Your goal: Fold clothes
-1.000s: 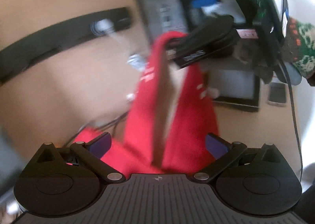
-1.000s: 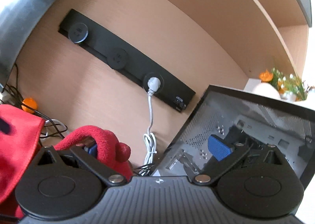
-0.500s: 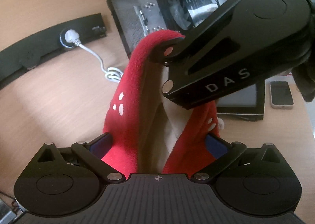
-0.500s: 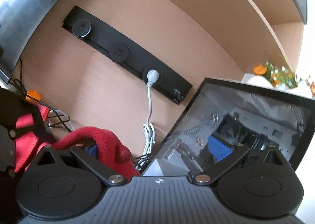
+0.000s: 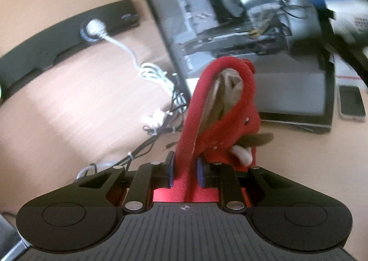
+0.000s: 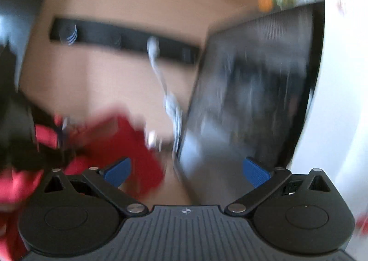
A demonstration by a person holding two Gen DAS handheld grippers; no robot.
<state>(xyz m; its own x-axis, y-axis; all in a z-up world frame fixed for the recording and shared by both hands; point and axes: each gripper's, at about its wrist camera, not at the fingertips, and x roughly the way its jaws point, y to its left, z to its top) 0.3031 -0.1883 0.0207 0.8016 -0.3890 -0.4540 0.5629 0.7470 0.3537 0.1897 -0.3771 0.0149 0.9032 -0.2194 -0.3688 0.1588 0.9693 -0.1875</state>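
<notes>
A red fleece garment (image 5: 226, 109) with a pale grey lining stands up in a loop in the left wrist view. My left gripper (image 5: 185, 172) is shut on its lower edge, blue pads pressed against the red cloth. In the blurred right wrist view my right gripper (image 6: 186, 170) is open and empty, blue pads wide apart. The red garment (image 6: 128, 143) lies to its lower left, beside the black left gripper body.
An open computer case (image 5: 241, 19) stands on the wooden desk (image 5: 69, 100) at the right. A black socket strip (image 5: 64, 35) with a white plug and coiled cable (image 5: 151, 72) runs along the back. A phone (image 5: 352, 102) lies at far right.
My left gripper has closed on the red garment. My right gripper has let go of the garment, opened wide and swung away, so its view is blurred.
</notes>
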